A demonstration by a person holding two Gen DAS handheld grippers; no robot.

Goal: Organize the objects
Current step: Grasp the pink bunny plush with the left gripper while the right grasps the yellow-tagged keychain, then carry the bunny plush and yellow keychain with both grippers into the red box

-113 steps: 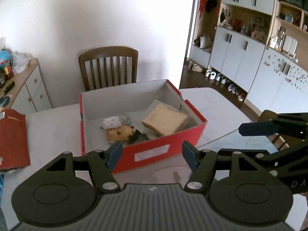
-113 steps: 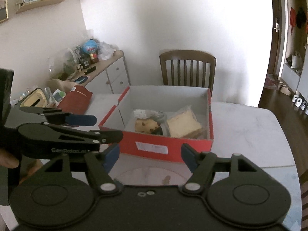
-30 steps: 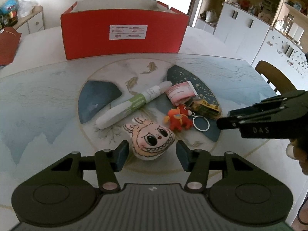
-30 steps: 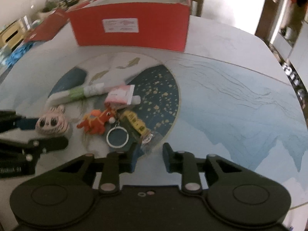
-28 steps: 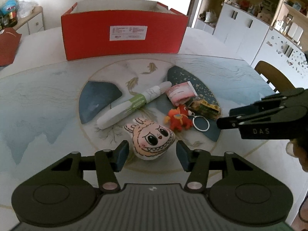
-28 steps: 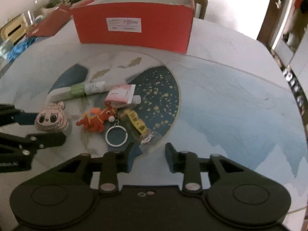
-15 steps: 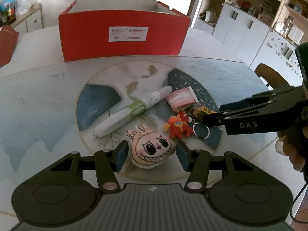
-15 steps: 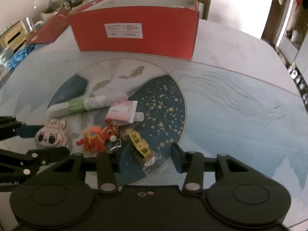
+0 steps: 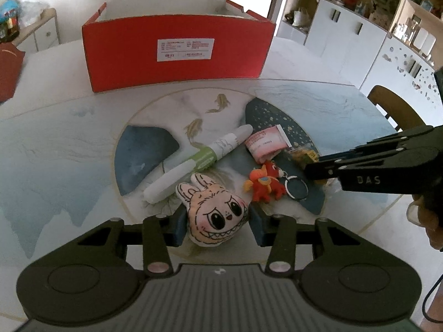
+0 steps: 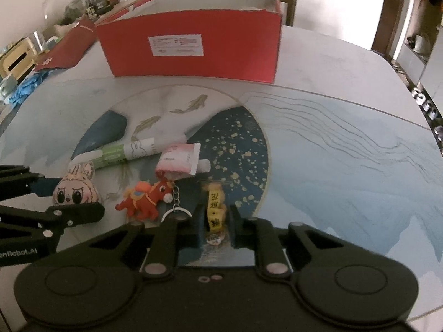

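On the round fish-patterned mat lie a plush rabbit-eared face (image 9: 216, 215), a red horse keychain (image 9: 263, 184), a white-and-green tube (image 9: 193, 163), a pink tube (image 9: 265, 142) and a yellow packet (image 10: 214, 211). My left gripper (image 9: 217, 227) is closing on the plush face, with a pad against each side of it. My right gripper (image 10: 216, 228) is also closing, and its pads pinch the yellow packet. In the left wrist view the right gripper (image 9: 308, 170) reaches in from the right over the packet. The red box (image 9: 177, 52) stands behind the mat, open at the top.
A red lid (image 10: 69, 44) and blue cloth (image 10: 25, 88) lie at the table's left, by a cluttered sideboard. A wooden chair (image 9: 396, 110) stands at the right edge. A hand (image 9: 432, 221) holds the right gripper. Bare tabletop stretches to the right of the mat.
Both grippers came in lower and closer over the items. The left jaws narrowed onto the plush face. The right jaws widened around the yellow packet, then closed on it.
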